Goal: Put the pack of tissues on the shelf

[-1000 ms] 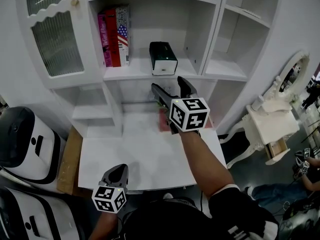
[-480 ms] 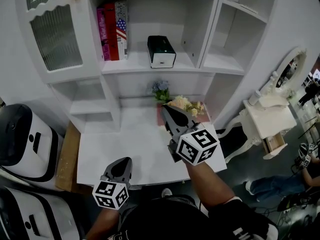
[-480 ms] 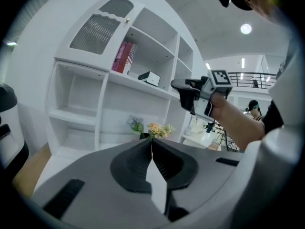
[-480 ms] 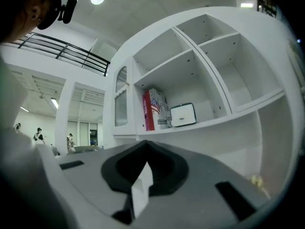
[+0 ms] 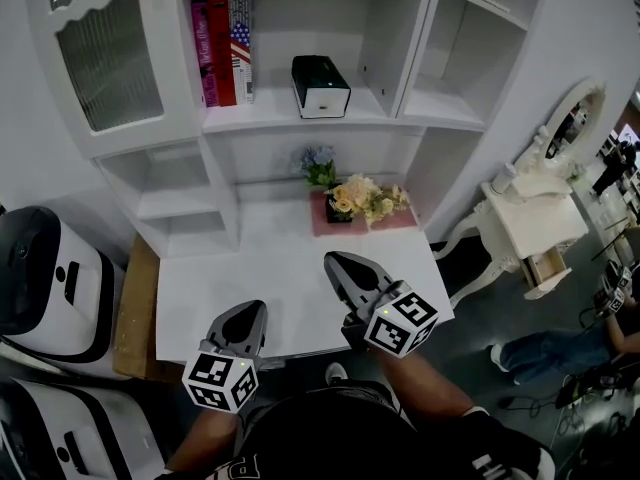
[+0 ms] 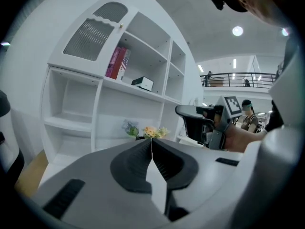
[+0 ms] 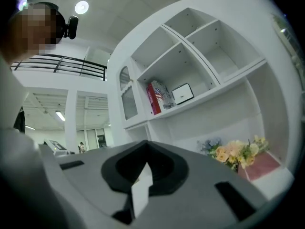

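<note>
Pack of tissues (image 5: 320, 86): sits flat on the shelf (image 5: 270, 118) of the white unit, upper centre of the head view. It is near a row of books (image 5: 222, 43) on its left but not touching them, with its pale end facing the room.
Left tongs (image 5: 248, 313): pressed together with nothing between them, at the lower left of the frame by the near edge of the worktop (image 5: 260, 268).
Right tongs (image 5: 336, 262): also closed and empty, at lower centre over the worktop and well apart from the pack.
Worktop: carries only a bunch of flowers (image 5: 365, 200) on a pink mat (image 5: 400, 220) at its back, directly beneath the shelf.
Done so far: the placing itself appears complete, as the pack stands on the shelf with neither tool touching it.
Still to do: apparently nothing. The pack looks steady where it is, and both tools sit low in the frame, far from it.
</note>
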The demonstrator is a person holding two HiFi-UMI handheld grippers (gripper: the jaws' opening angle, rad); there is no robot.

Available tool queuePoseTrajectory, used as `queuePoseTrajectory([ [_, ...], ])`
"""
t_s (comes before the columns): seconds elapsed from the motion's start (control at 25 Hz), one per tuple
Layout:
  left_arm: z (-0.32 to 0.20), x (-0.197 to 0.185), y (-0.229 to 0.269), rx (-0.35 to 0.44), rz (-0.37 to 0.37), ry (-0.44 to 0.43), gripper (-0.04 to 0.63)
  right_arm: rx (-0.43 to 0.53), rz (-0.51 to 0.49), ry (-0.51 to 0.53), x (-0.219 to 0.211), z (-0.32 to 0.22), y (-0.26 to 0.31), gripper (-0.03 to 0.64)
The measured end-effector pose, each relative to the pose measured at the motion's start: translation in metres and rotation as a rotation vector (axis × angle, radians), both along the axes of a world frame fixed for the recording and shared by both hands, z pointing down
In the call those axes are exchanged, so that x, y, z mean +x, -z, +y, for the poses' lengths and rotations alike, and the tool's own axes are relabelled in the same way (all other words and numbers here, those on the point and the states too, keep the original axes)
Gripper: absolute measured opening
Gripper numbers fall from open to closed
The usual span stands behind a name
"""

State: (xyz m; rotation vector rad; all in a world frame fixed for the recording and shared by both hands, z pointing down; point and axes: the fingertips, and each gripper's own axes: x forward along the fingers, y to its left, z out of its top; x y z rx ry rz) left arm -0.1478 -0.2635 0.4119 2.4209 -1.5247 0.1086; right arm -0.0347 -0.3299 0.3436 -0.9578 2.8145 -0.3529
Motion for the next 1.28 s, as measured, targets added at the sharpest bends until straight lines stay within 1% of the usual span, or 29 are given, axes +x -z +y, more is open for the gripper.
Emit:
queuePoseTrajectory([
  [0.24, 0.012, -0.001, 0.004, 0.01, -0.01, -0.046, 0.017, -0.009, 0.039, -0.035, 0.0, 0.026, -0.012, 0.006],
  [0.56, 0.035, -0.002, 0.0, 0.011, -0.034, -0.113, 0.017, -0.039, 0.036, -0.074, -0.006, 0.062, -0.027, 0.006],
  [0.92, 0.045, 0.009, -0.004, 0.01, -0.027, -0.169, 0.017, -0.065, 0.041, -0.109, 0.001, 0.085, -0.038, 0.006],
  [1.08, 0.046, 0.015, -0.001, 0.022, -0.029, -0.169, 0.016, -0.059, 0.044, -0.112, 0.008, 0.085, -0.036, 0.006],
  [1.28, 0.04, 0.026, 0.005, 0.037, -0.022, -0.132, 0.015, -0.045, 0.079, -0.091, 0.022, 0.082, -0.035, 0.008],
])
